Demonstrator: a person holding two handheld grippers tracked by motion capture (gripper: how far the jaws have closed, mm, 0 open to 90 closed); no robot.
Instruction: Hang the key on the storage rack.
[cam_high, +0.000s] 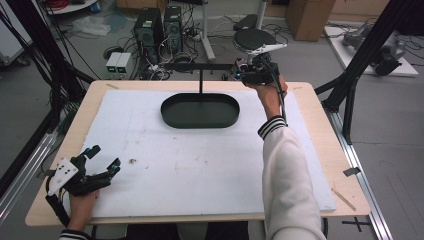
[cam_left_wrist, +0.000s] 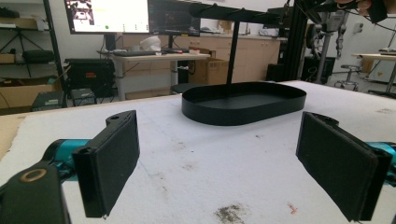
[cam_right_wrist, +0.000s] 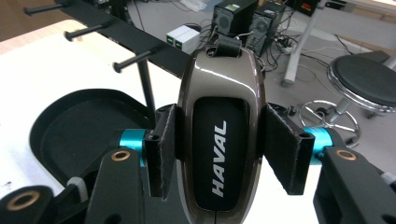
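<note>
A glossy brown-black key fob (cam_right_wrist: 218, 140) marked HAVAL stands upright between the pads (cam_right_wrist: 282, 149) of my right gripper (cam_right_wrist: 219, 151), which is shut on its sides. In the high view that right gripper (cam_high: 246, 70) is held in the air by the right end of a black peg rack's bar (cam_high: 200, 66). The bar (cam_right_wrist: 130, 35) with its pegs lies just beyond the fob's strap loop. Under the rack sits an empty black oval tray (cam_high: 200, 125). My left gripper (cam_high: 106, 156) rests open at the near left of the white mat, with nothing between its jaws (cam_left_wrist: 229, 163), facing the tray (cam_left_wrist: 243, 109).
A white foam mat (cam_high: 190, 170) covers most of the wooden table (cam_high: 320, 150). Beyond the far edge on the floor are computer towers (cam_high: 159, 27), cables and a black stool (cam_high: 252, 39). Black frame struts (cam_high: 360, 60) stand at both sides.
</note>
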